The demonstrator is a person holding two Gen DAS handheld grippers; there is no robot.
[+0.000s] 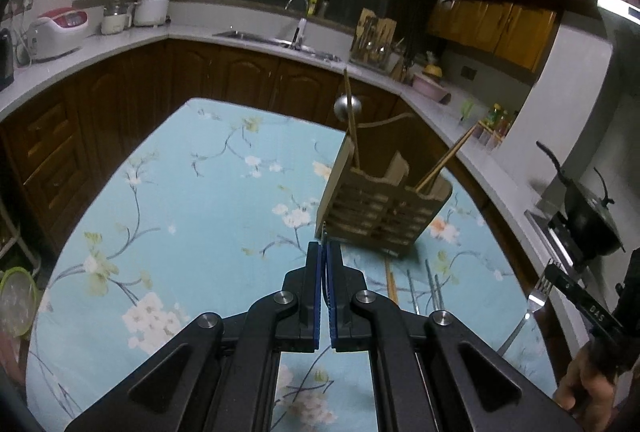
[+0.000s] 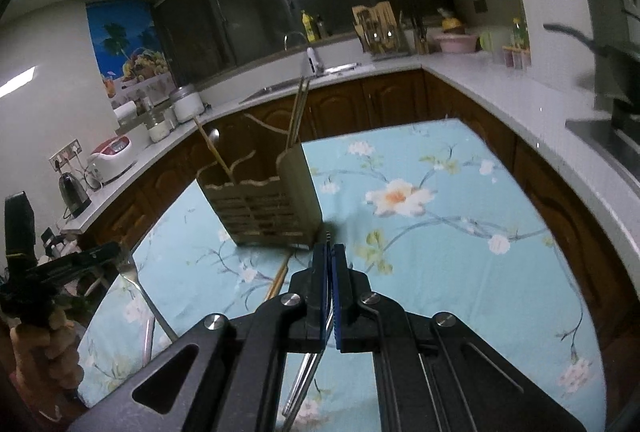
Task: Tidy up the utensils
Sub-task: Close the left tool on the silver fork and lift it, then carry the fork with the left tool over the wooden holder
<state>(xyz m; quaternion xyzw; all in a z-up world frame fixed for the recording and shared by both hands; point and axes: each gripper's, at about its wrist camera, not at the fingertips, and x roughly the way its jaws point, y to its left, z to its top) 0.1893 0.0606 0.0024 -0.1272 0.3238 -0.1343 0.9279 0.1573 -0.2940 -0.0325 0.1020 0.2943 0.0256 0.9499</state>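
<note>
Above a floral-clothed tabletop (image 1: 180, 192), the left hand-held gripper (image 1: 325, 244) is clamped shut on a fork (image 2: 134, 278), as is the right hand-held gripper (image 2: 329, 246) on another fork (image 1: 536, 298); a wooden utensil holder (image 1: 384, 208) stands toward the tabletop's far edge, chopsticks (image 1: 392, 284) lying before it

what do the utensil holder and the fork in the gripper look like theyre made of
The utensil holder looks like light wood or bamboo: matte tan, slatted front with pale cut edges. The fork, held in the right gripper, looks like polished metal, probably stainless steel: silvery, with bright glints.
</note>
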